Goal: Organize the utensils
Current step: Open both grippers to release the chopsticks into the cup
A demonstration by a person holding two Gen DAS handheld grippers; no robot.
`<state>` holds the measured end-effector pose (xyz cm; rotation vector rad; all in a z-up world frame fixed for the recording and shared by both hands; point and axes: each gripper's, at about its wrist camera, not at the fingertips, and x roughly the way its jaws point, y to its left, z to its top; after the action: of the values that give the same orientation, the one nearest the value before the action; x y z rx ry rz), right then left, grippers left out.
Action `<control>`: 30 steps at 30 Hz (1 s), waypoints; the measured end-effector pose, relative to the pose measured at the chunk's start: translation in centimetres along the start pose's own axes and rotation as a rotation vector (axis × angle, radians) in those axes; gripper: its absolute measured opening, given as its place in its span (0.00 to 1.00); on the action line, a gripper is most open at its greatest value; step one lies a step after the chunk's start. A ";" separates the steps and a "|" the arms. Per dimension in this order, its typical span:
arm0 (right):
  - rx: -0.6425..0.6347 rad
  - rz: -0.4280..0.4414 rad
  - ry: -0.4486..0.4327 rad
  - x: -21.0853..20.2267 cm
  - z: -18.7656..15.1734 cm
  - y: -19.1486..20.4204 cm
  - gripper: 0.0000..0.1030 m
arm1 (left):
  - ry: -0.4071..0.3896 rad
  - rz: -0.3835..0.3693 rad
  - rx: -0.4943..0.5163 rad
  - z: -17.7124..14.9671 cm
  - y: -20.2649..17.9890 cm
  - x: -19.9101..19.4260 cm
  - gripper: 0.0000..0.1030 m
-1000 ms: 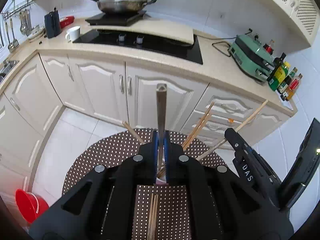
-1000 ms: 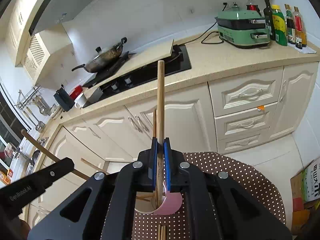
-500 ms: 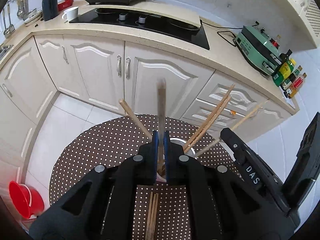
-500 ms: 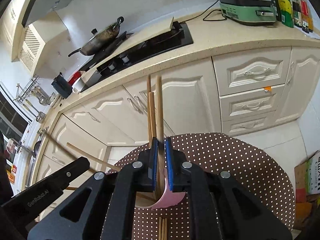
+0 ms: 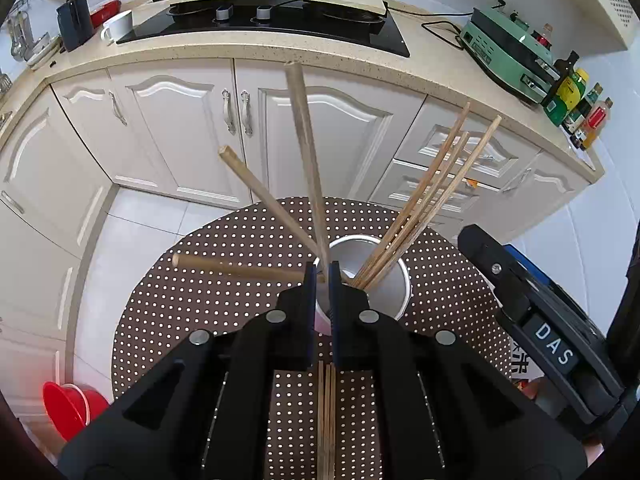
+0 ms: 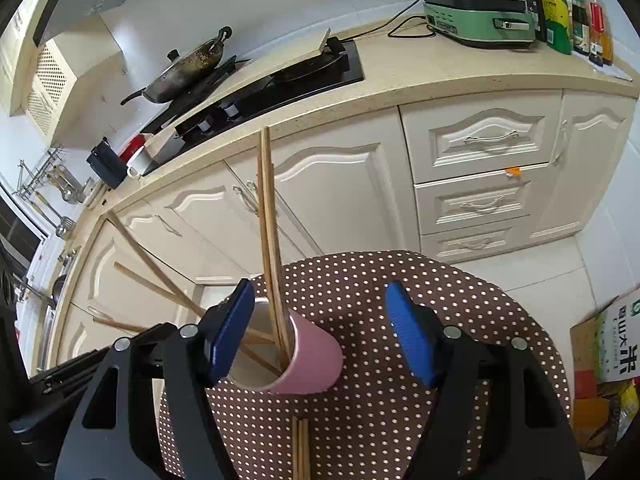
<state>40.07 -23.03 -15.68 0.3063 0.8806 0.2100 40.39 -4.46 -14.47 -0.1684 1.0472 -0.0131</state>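
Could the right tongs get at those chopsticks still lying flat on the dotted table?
Probably yes: the right tongs are open, and the loose chopsticks lie uncovered just beneath them, near the pink cup.
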 end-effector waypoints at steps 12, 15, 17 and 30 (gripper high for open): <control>-0.033 -0.029 -0.022 -2.6 -1.0 -0.1 0.80 | -0.084 0.041 0.036 -0.7 -0.3 -2.3 0.51; -0.039 -0.032 -0.030 -3.3 -1.1 0.0 0.81 | -0.096 0.049 0.043 -0.9 -0.4 -2.9 0.52; -0.038 -0.036 -0.038 -3.7 -1.2 0.0 0.82 | -0.099 0.045 0.039 -1.0 -0.4 -3.2 0.53; -0.044 -0.039 -0.066 -6.2 -2.0 0.3 0.87 | -0.138 0.054 0.049 -2.3 -0.8 -5.7 0.61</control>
<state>34.62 -24.33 -12.27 0.2534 0.8149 0.1824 35.62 -5.02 -10.53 -0.0953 0.9127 0.0214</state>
